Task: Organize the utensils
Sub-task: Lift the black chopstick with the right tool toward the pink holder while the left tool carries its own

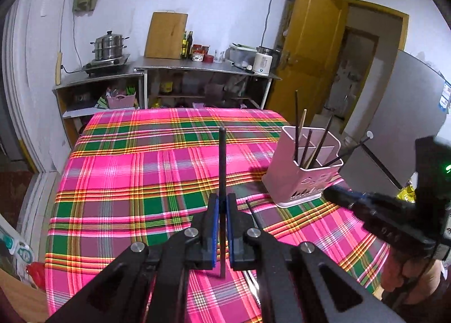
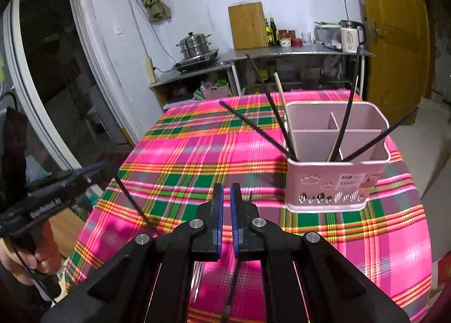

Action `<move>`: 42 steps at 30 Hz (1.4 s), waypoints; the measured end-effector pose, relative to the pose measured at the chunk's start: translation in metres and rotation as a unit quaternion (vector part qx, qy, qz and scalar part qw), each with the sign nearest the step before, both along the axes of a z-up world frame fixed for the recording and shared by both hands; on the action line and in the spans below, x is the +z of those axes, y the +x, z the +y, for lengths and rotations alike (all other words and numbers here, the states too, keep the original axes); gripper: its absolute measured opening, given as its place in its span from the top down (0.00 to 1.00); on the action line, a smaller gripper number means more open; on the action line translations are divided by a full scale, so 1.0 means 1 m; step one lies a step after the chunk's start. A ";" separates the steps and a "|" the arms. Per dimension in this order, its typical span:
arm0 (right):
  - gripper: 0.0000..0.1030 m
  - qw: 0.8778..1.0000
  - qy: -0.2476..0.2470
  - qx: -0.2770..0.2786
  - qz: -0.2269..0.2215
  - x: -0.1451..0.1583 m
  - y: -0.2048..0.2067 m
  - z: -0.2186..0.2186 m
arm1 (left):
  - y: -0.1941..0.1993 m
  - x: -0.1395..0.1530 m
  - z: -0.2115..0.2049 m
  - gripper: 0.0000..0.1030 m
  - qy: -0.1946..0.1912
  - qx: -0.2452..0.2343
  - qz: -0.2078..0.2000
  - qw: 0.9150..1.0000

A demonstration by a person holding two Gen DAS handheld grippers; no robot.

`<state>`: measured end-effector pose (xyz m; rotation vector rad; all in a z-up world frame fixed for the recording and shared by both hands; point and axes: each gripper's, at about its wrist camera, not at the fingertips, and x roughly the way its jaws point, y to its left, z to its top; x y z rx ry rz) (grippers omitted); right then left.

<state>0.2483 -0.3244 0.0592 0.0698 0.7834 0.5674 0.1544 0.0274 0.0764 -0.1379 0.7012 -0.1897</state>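
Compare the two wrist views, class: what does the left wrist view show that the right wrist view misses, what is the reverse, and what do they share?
Only the left wrist view shows the grey fridge and the open doorway beside it. Only the right wrist view shows the label on the holder's front. Both show the pink utensil holder with chopsticks standing in it, the plaid tablecloth, the steamer pot and the wooden cutting board.

both wrist cameras look forward and steeply down along their own fingers, close above the plaid table [image 1: 126, 170]. both views share the pink utensil holder [image 2: 332, 182] ahead and the far counter [image 1: 197, 67].
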 end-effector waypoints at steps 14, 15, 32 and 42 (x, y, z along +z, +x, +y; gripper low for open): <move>0.84 0.994 -0.050 0.011 0.101 -0.098 0.038 0.030 | -0.005 0.000 0.015 0.96 -0.010 0.008 0.002 1.000; 0.84 0.993 -0.054 0.010 0.106 -0.103 0.042 0.033 | -0.004 -0.001 0.016 0.96 -0.011 0.008 0.001 1.000; 0.93 0.983 -0.132 0.016 0.128 -0.142 0.083 0.068 | 0.005 -0.005 0.024 0.96 -0.023 0.007 0.003 1.000; 0.94 0.992 -0.092 0.017 0.090 -0.093 0.059 0.050 | 0.005 -0.006 0.021 0.96 -0.025 0.005 0.005 1.000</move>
